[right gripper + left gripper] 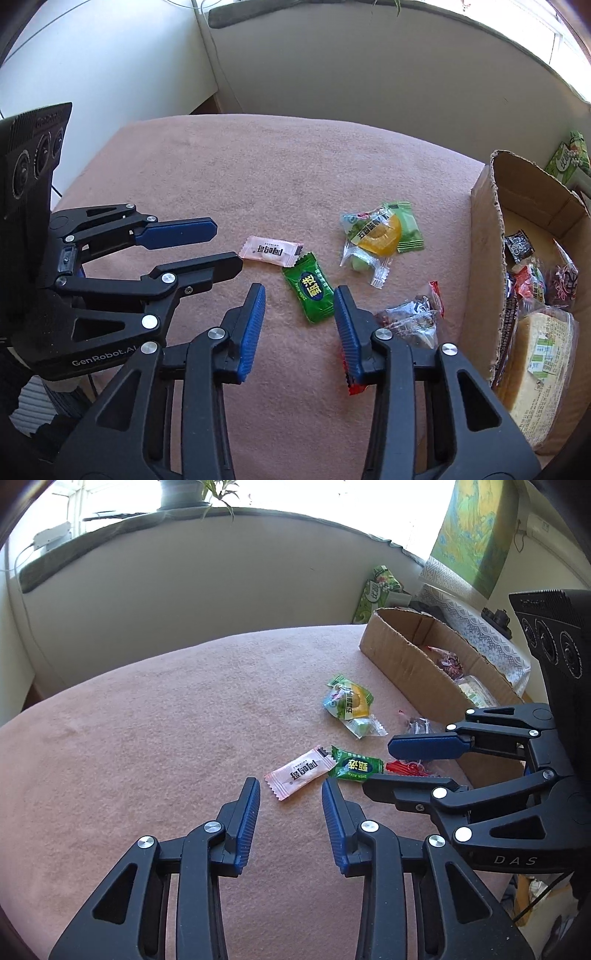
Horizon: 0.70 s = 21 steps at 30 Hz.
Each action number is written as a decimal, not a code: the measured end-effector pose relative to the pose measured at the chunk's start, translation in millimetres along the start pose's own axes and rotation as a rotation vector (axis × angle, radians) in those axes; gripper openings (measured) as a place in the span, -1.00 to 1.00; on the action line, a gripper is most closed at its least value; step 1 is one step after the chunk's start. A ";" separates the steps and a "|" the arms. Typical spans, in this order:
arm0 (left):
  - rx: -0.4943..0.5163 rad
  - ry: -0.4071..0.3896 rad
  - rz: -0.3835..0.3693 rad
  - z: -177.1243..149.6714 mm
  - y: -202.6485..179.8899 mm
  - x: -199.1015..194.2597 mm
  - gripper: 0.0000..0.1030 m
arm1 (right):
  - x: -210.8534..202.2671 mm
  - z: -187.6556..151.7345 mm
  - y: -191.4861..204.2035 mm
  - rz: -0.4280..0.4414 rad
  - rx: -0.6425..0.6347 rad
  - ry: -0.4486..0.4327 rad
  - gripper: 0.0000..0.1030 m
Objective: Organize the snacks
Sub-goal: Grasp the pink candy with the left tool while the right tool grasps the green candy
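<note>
Your left gripper (290, 788) — fingers parted, nothing between them, poised just short of the pink candy (297, 773). Your right gripper (299, 295) — fingers parted, empty, framing the green candy (312, 288) on the pink cloth (258, 166). More wrapped snacks (380, 234) lie loose beside the cardboard box (484, 258), which holds several.

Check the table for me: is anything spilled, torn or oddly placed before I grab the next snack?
Nothing spilled or damaged. Several wrapped snacks lie loose on the pink cloth outside the cardboard box: a pink packet, a green candy, and a clear pack overlapping a pale green sachet. The box's cut edge is ragged.
</note>
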State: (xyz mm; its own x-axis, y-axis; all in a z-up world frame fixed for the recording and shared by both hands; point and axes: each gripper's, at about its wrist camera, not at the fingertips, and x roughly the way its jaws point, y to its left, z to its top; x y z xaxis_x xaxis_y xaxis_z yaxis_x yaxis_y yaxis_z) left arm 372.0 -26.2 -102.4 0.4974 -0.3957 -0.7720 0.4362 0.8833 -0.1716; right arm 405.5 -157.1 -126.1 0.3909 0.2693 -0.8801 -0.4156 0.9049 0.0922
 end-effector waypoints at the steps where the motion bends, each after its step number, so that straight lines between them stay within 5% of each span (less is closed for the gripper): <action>1: 0.008 0.005 0.002 -0.5 0.6 1.9 -0.36 | 3.0 0.4 -1.0 -0.013 -0.001 0.006 -0.22; 21: 0.153 0.044 0.048 11.5 -5.4 32.4 -0.44 | 42.3 12.0 -0.7 -0.044 -0.046 0.053 -0.30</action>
State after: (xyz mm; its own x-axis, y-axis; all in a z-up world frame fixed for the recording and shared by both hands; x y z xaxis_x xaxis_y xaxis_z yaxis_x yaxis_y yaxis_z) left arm 394.3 -46.6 -119.5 0.4884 -0.3392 -0.8040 0.5231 0.8513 -0.0413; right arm 432.1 -142.4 -157.8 0.3665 0.2108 -0.9062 -0.4366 0.8991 0.0325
